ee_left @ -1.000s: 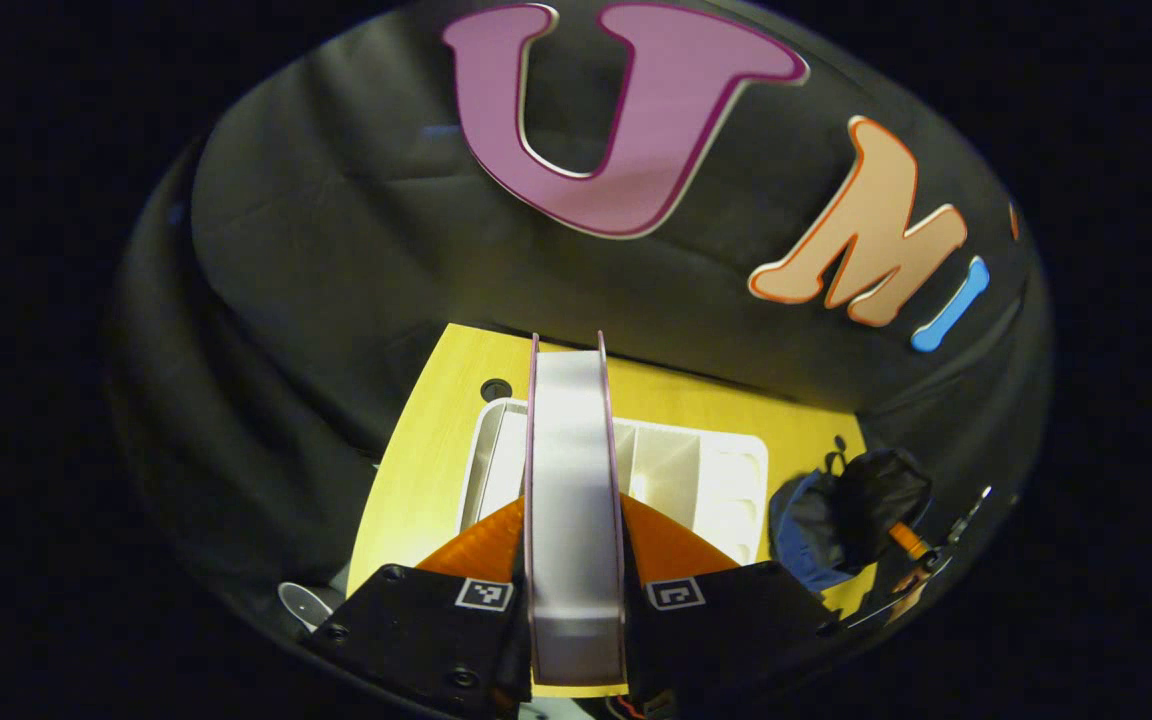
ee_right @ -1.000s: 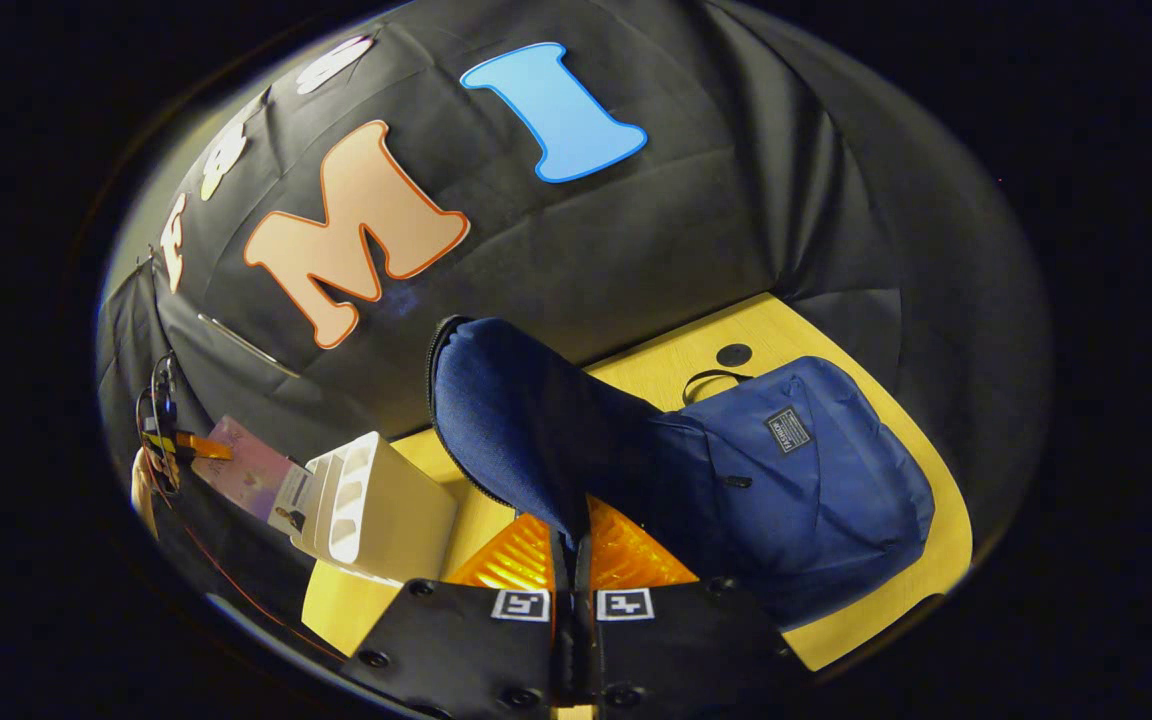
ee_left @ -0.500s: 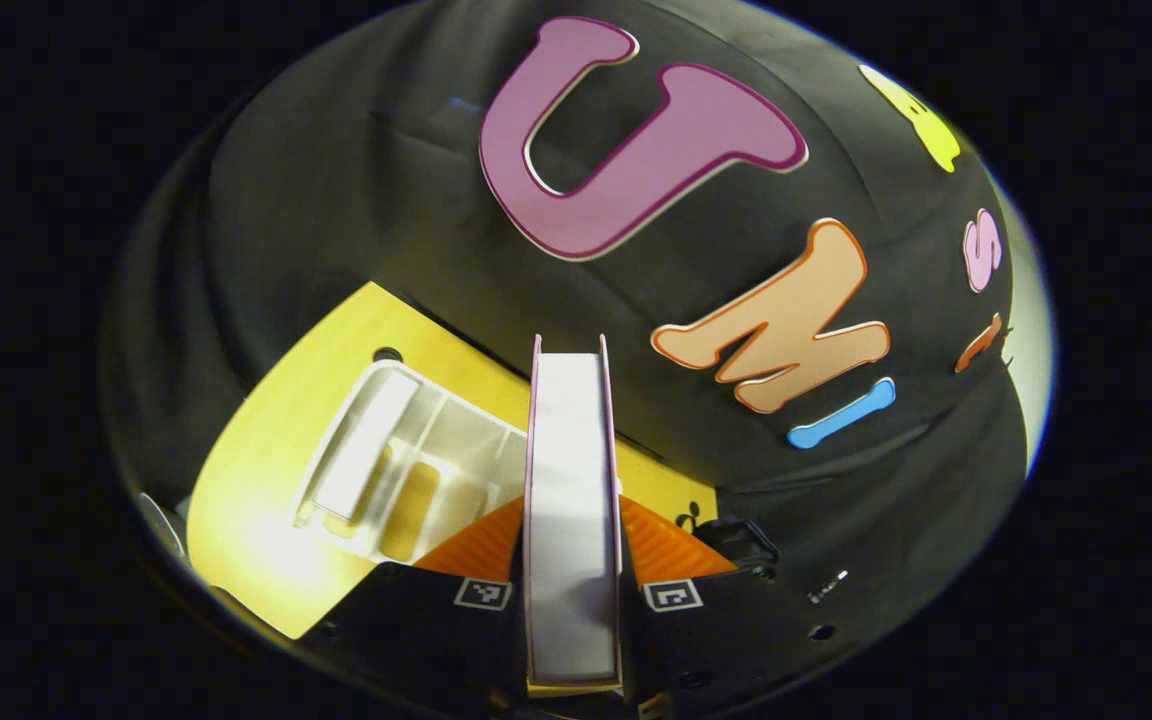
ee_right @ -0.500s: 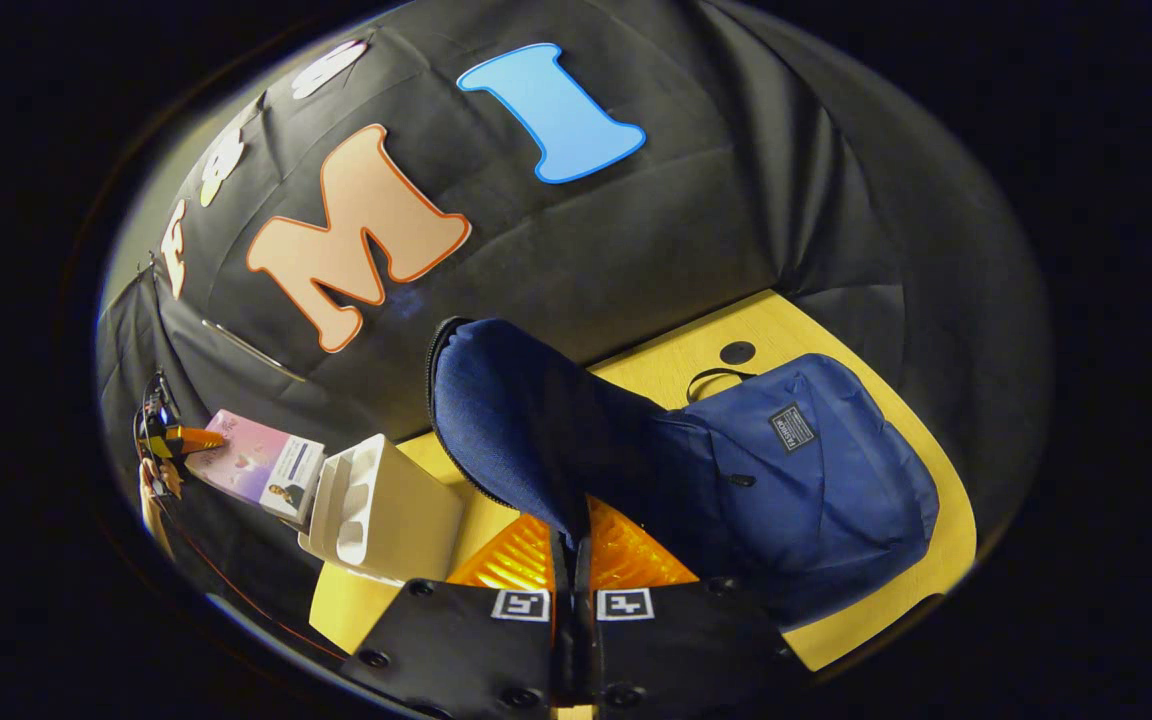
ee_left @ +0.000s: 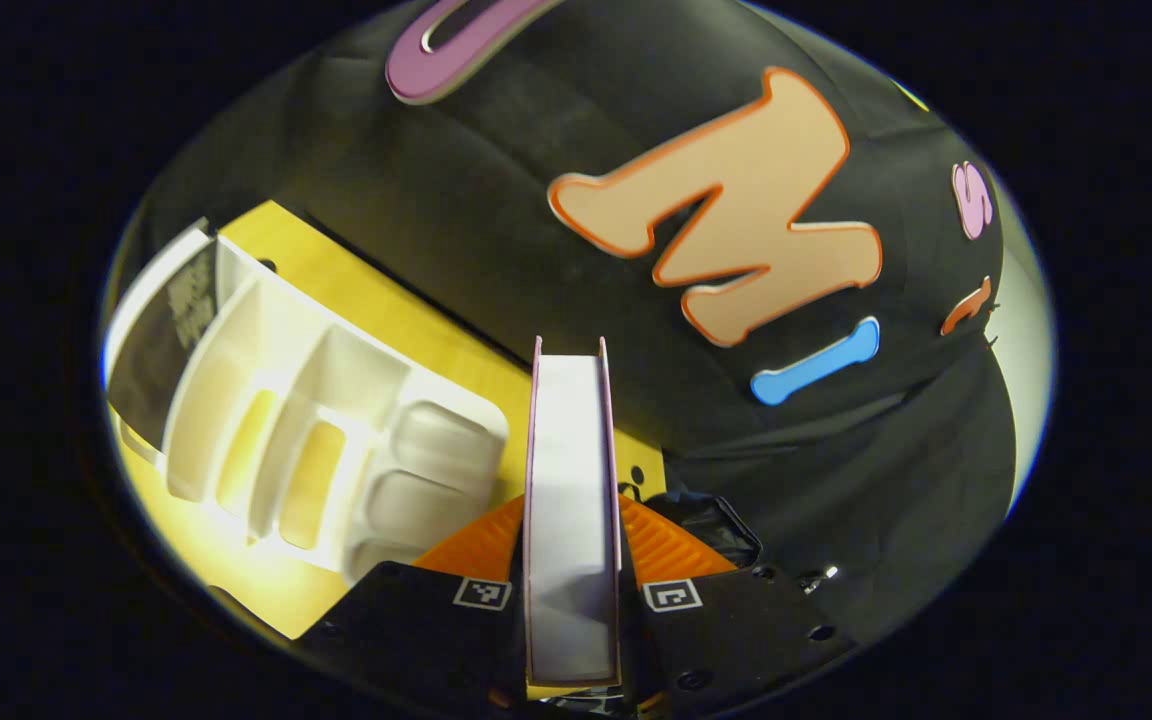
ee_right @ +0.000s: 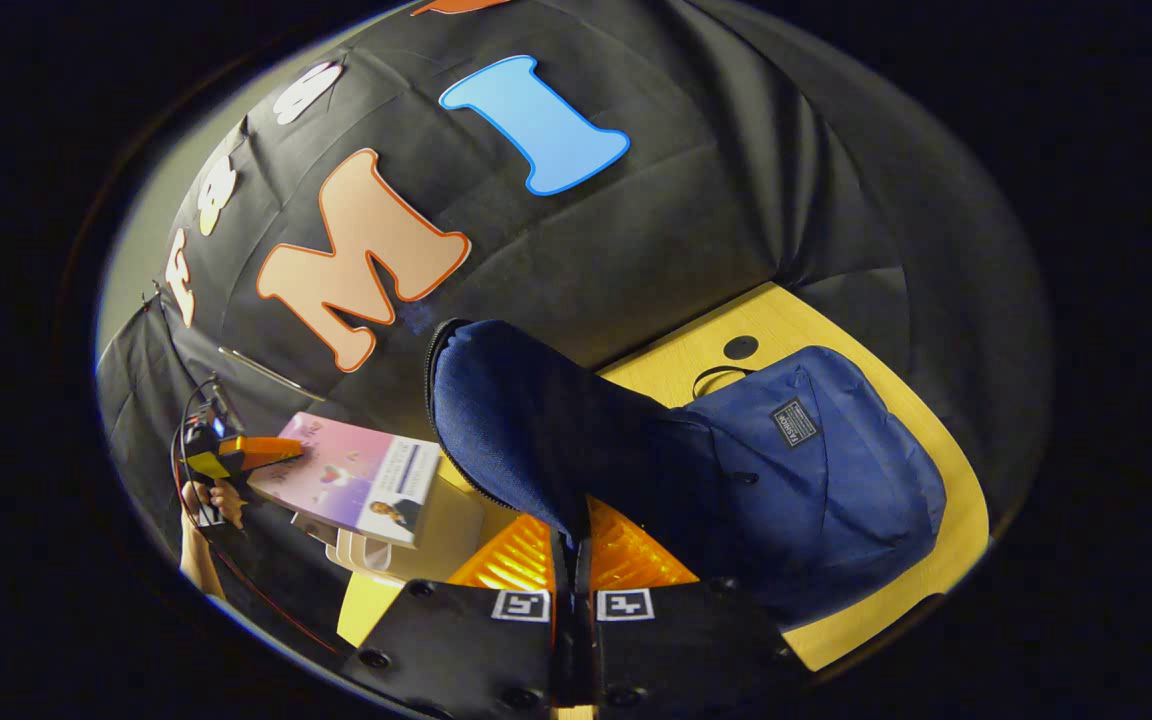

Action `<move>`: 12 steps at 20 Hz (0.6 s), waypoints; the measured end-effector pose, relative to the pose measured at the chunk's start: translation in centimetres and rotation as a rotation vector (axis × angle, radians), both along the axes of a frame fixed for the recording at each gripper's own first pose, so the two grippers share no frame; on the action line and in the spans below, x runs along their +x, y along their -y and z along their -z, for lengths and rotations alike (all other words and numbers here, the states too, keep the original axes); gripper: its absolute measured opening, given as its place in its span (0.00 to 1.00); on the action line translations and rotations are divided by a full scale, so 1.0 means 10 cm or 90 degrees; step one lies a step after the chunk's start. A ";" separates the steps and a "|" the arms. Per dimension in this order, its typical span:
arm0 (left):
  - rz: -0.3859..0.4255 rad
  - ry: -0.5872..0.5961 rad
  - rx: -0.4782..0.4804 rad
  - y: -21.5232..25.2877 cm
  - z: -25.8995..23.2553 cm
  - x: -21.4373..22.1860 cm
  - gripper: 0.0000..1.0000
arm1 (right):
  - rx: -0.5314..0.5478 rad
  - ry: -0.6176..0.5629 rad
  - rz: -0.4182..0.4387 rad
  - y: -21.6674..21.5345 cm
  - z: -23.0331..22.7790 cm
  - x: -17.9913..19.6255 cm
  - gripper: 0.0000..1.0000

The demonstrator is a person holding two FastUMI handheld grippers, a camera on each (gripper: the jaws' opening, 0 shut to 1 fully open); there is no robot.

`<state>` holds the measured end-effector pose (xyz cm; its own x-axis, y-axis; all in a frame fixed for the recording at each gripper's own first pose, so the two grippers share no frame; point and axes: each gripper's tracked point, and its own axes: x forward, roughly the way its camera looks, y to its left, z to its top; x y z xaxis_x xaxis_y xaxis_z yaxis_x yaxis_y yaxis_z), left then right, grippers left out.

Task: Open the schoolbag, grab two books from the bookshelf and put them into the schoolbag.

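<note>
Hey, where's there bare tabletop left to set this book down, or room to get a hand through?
Bare yellow table shows as a strip along the schoolbag's outer side, and a strip behind the white bookshelf by the wall. Between bookshelf and schoolbag it is crowded: the left tool carries the book there, and the right tool holds up the flap.

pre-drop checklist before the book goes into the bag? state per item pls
1. Left claw shut on the book, page edge facing the camera: ok.
2. Right claw pinches the bag flap, holding it up: ok.
3. Book clear of the white bookshelf; in the right gripper view it is in the air beside the flap: ok.
4. Bag lying on the yellow table, not at the edge: ok.
5. Opening wide enough for the book: cannot tell, flap hides it.
6. Another book in the bookshelf's far slot: ok.
</note>
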<state>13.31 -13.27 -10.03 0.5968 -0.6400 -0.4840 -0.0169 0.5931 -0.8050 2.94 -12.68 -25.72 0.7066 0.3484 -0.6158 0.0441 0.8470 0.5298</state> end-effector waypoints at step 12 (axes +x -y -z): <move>0.054 -0.092 -0.103 1.91 0.90 -0.23 0.33 | 0.015 0.007 -0.029 0.05 -0.11 0.06 0.05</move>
